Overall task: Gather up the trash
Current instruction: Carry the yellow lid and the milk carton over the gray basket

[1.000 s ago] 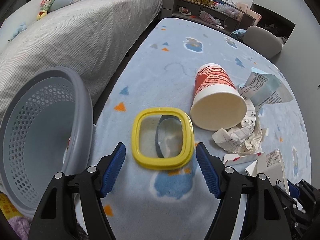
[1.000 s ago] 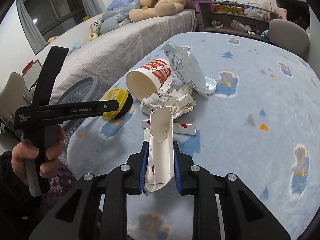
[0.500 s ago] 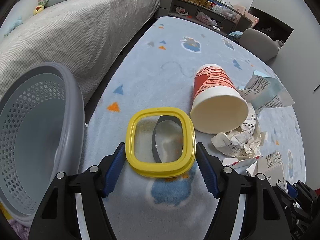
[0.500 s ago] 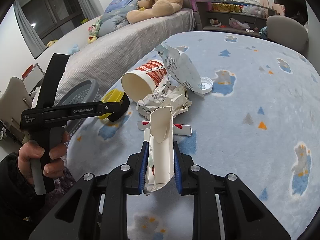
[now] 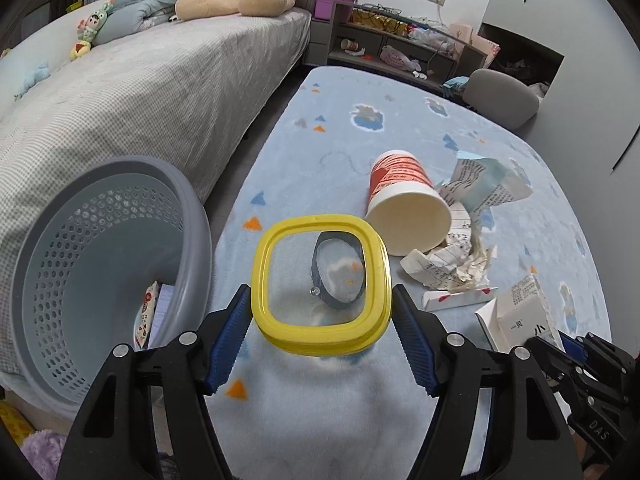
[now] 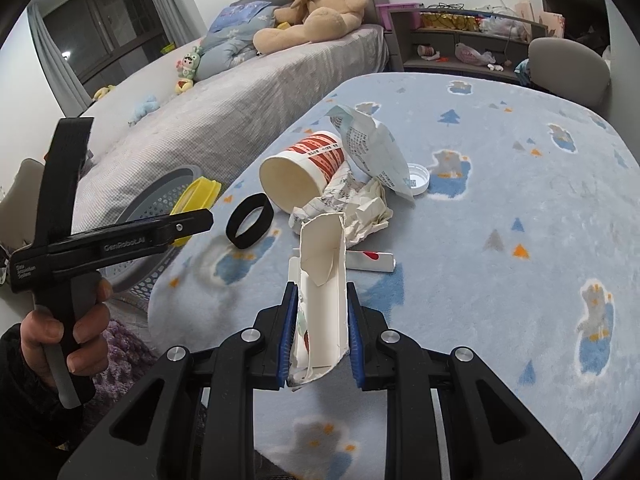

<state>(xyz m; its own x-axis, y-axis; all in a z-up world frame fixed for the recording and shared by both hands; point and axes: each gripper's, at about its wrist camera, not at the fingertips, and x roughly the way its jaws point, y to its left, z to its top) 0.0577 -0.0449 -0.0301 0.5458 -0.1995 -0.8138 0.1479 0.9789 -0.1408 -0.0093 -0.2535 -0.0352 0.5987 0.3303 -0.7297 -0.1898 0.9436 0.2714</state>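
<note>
My left gripper point(image 5: 322, 296) is shut on a yellow-rimmed clear lid point(image 5: 324, 338), its blue pads pressed on the lid's two sides. The lid point(image 6: 200, 194) hangs above the rug beside the grey perforated basket point(image 5: 192, 208). A black ring point(image 6: 250, 222) lies on the rug and shows through the lid. My right gripper point(image 6: 322, 332) is shut on a torn white carton point(image 6: 324, 280) that stands up between its pads. On the rug ahead lie a tipped red-and-white paper cup point(image 6: 304, 172) and crumpled paper point(image 6: 352, 208).
A white bottle cap point(image 6: 418, 178) and a red-and-white strip point(image 6: 372, 260) lie near the paper. The basket holds some wrappers point(image 5: 150, 312). A grey bed point(image 5: 140, 92) with a teddy bear point(image 6: 316, 12) runs along the left. A low shelf point(image 5: 392, 48) and grey seat point(image 5: 504, 96) stand at the back.
My left gripper has closed on the yellow lid and lifted it off the rug towards the basket, leaving the black ring behind. The right gripper and its carton have kept still.
</note>
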